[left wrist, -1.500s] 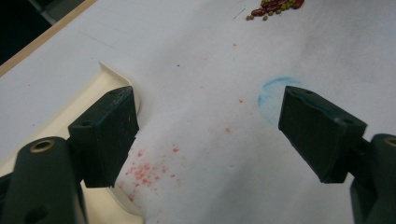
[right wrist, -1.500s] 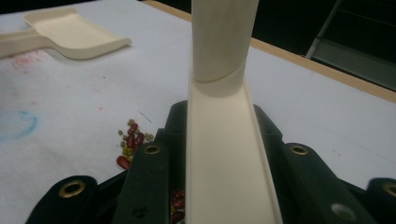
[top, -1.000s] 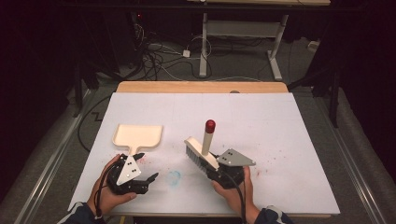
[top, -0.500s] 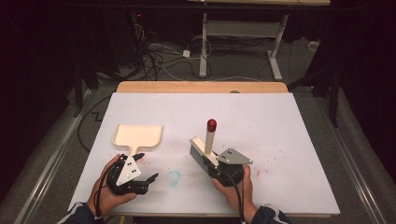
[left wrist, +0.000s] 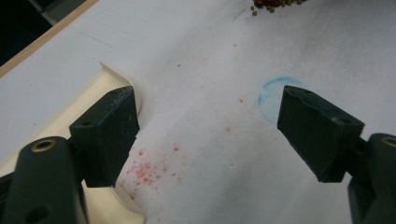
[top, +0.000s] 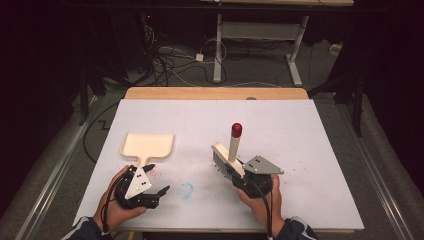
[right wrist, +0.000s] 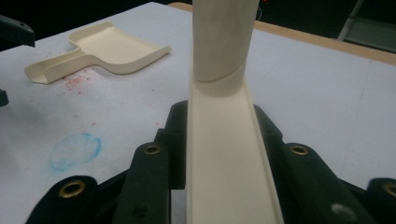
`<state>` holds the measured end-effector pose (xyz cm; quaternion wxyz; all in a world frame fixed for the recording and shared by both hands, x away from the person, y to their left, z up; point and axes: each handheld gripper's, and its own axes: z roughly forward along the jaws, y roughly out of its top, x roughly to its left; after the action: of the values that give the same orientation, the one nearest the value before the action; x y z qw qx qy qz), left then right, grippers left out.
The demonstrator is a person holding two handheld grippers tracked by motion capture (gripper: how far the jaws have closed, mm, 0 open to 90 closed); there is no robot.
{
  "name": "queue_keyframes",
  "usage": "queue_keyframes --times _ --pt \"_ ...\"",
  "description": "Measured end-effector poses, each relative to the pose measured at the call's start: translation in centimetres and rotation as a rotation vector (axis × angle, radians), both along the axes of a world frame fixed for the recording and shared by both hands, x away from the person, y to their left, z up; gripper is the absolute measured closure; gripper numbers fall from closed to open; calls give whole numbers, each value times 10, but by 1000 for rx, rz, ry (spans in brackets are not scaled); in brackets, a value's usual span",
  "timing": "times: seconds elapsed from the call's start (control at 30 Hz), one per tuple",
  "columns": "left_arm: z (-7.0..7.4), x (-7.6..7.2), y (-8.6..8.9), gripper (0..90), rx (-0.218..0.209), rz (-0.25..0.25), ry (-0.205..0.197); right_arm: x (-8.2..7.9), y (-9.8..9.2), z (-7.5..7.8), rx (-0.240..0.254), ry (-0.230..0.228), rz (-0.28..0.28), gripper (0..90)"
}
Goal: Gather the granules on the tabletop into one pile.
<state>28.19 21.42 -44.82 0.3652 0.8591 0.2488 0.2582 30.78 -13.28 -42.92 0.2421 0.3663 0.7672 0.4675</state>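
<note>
Right gripper pinches cream brush, red-tipped handle up, bristles toward table. Left gripper spread, empty, beside dustpan handle. Blue chalk ring between grippers; red specks near dustpan; dark beads at far edge.

A white sheet covers the wooden table, with a blue scribbled ring near its front edge and red specks scattered close by; behind the table, cables tangle across the floor beside a metal stand
</note>
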Motion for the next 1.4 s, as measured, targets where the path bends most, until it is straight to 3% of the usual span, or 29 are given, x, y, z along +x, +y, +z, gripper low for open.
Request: queue_keyframes --times 0.13,0.3,0.67,0.87,0.97,1.03,1.4 --pt "0 0 0 201 1 -1 1 -3 -10 11 -7 -23 22 679" --pt "0 0 0 201 0 1 0 -2 -31 21 1 -17 34 678" --pt "0 1 0 200 -2 11 1 -2 -106 47 -35 -13 27 678" --pt "1 2 1 200 -2 17 1 -5 -137 58 -93 24 71 677" --pt "1 2 2 200 -3 20 -1 -6 -145 60 -97 71 115 677" --pt "1 2 2 200 -4 21 -1 -6 -149 61 -111 102 151 677" --pt "1 2 3 199 -8 29 -3 -3 -157 56 -94 218 207 676"
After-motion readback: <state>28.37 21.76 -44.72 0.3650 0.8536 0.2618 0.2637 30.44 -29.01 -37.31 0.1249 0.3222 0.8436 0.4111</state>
